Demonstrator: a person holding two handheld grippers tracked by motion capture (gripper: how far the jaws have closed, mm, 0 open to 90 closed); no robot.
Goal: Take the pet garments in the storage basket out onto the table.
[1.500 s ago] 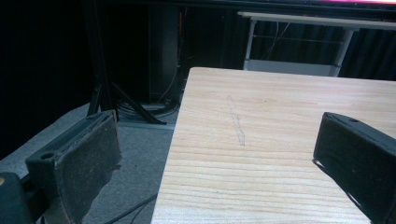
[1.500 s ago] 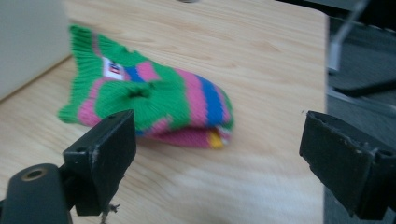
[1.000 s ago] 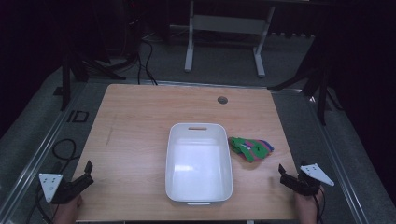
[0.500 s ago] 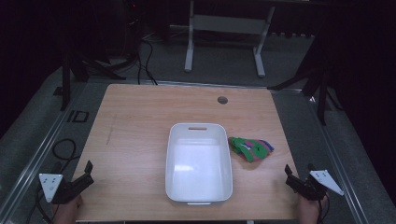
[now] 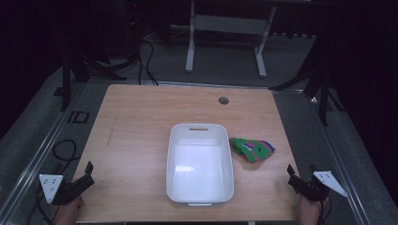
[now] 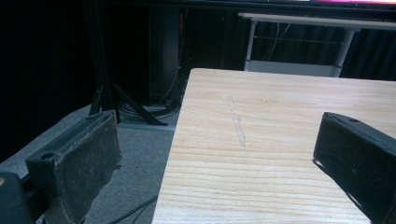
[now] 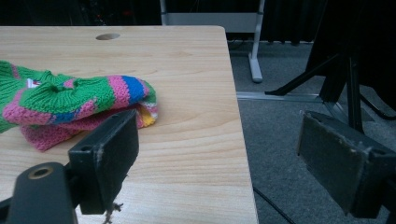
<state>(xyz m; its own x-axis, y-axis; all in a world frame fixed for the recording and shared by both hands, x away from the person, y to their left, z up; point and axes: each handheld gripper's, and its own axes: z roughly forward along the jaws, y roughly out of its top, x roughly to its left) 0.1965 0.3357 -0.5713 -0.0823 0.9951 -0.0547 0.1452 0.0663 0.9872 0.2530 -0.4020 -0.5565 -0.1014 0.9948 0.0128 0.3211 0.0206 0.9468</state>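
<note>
A white rectangular tub (image 5: 200, 164) stands empty in the middle of the wooden table (image 5: 136, 122). Just right of it lies a folded knitted cloth (image 5: 251, 148) in green, pink and blue stripes, seen close up in the right gripper view (image 7: 70, 100). My right gripper (image 5: 300, 172) hovers open at the table's front right corner, nothing between its jaws (image 7: 219, 158). My left gripper (image 5: 88, 169) is open at the front left edge, straddling the table's edge (image 6: 215, 154).
A round cable hole (image 5: 223, 100) sits near the table's far edge. Grey carpet, black stand legs (image 5: 300, 79) and a white desk frame (image 5: 225, 37) surround the table. Cables (image 5: 61, 150) lie on the floor at the left.
My right gripper has drawn back toward the front right corner and slightly outward. The left gripper, the tub and the cloth have stayed put.
</note>
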